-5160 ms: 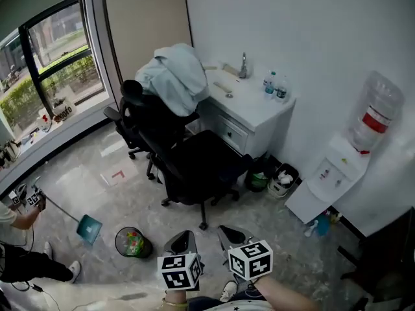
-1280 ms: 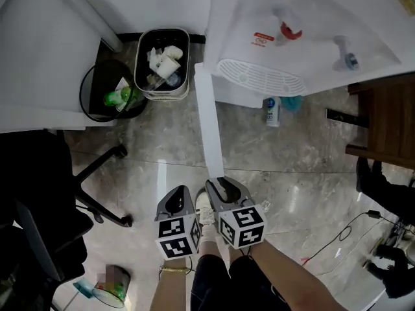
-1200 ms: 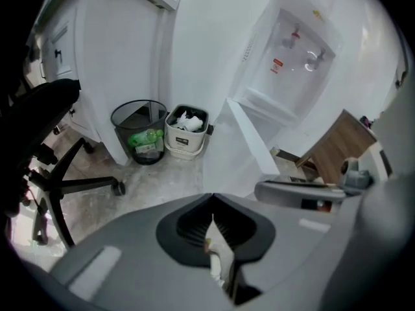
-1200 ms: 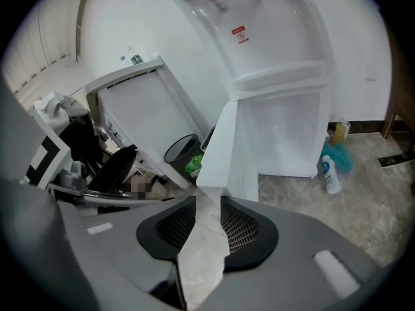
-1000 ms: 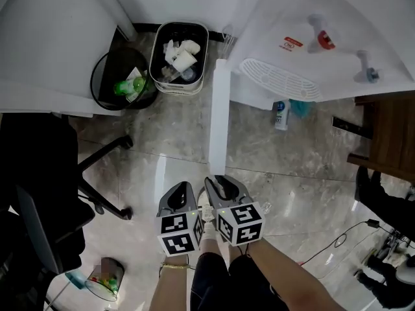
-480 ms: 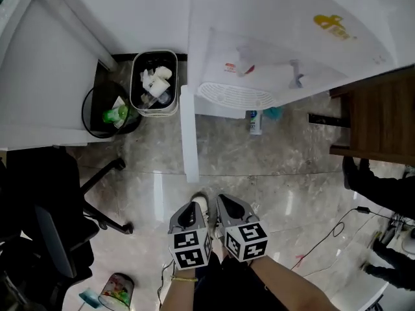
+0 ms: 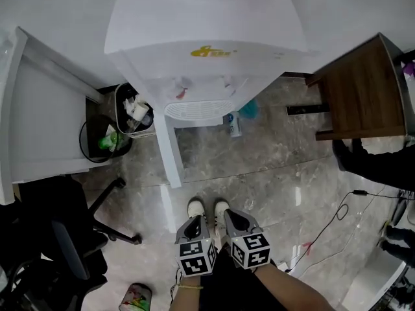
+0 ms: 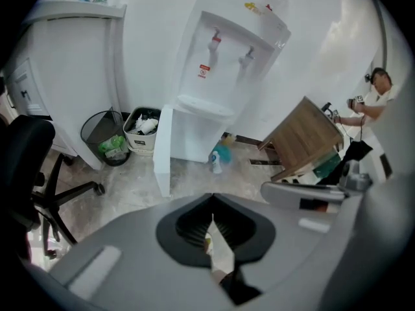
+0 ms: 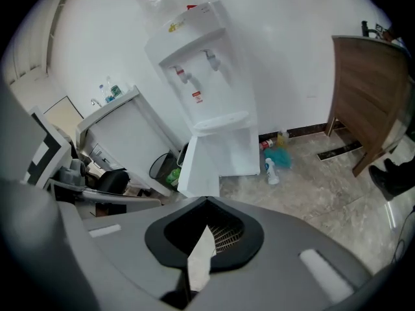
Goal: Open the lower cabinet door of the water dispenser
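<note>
The white water dispenser (image 7: 201, 50) stands against the wall. Its lower cabinet door (image 7: 167, 149) is swung open and sticks out over the floor towards me. Both grippers hang close to my body above my shoes, well short of the door. My left gripper (image 7: 194, 220) is shut with nothing in it, and so is my right gripper (image 7: 231, 216). The left gripper view shows the dispenser (image 8: 224, 63) and its open door (image 8: 162, 149) beyond the closed left gripper (image 8: 212, 198). The right gripper view shows the door (image 9: 198, 164) beyond the closed right gripper (image 9: 207, 201).
A white bin (image 7: 133, 112) and a black mesh bin (image 7: 104, 138) stand left of the dispenser, beside a white desk (image 7: 45, 122). A spray bottle (image 7: 235, 123) lies at the dispenser's foot. A wooden table (image 7: 360, 89) is at the right, an office chair (image 7: 58, 238) at the lower left, cables (image 7: 324, 229) on the floor.
Both grippers have drawn back from the open door's end towards my body and risen. The view has lifted and takes in the dispenser's top. The door stays open.
</note>
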